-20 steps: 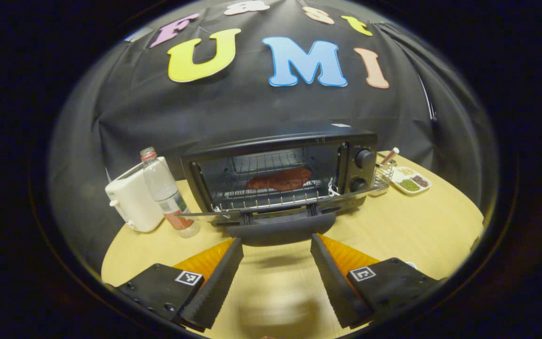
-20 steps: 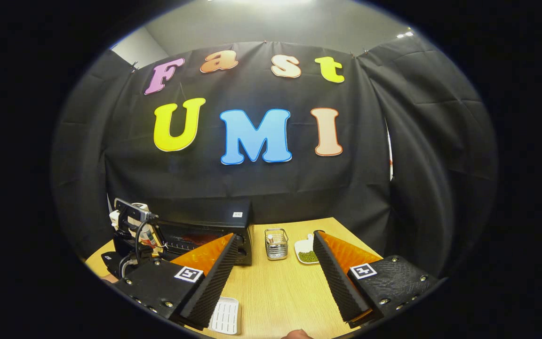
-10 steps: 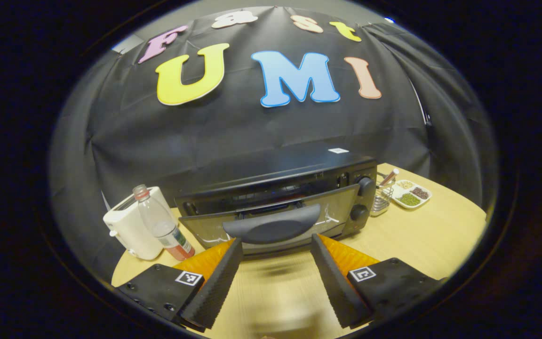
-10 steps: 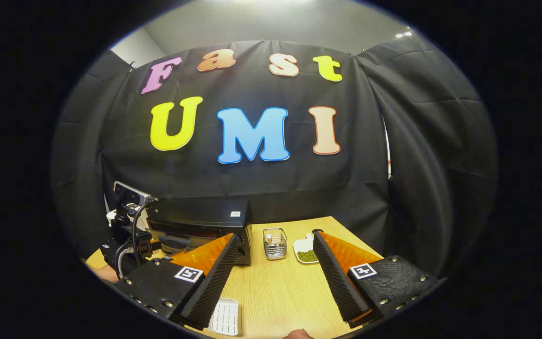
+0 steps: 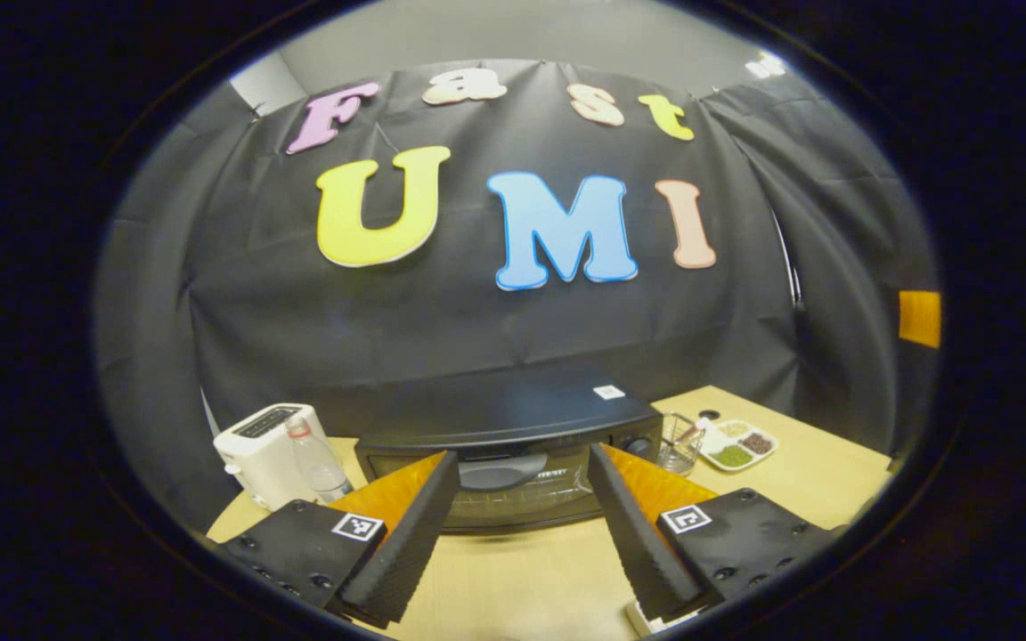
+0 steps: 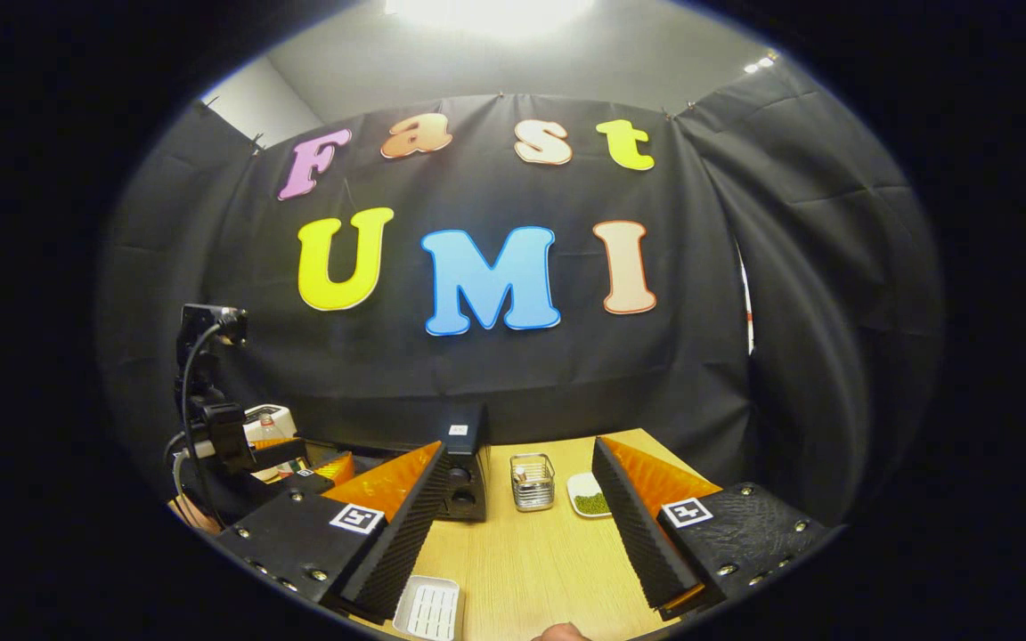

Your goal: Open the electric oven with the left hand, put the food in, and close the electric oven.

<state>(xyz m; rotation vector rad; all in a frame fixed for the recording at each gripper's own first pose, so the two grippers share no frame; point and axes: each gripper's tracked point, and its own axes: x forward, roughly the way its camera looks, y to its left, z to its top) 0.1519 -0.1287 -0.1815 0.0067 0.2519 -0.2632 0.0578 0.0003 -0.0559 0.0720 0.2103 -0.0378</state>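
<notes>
Closing the electric oven point(image 5: 513, 436) looks finished from here: its door sits upright against the front, the handle point(image 5: 495, 470) showing between our left gripper point(image 5: 517, 525) fingers at about 12 o'clock. We hold nothing; the left gripper is spread wide with a gap to the handle. The food cannot be made out through the glass, so we judge it to be inside. To end this step well, we should back straight away from the door without nudging the handle and stay clear of the toaster point(image 5: 265, 454) and bottle point(image 5: 317, 465) at 10 o'clock. Our right gripper point(image 6: 517, 530) is likewise wide open and empty above the worktop point(image 6: 531, 556), the oven at its 11 o'clock.
</notes>
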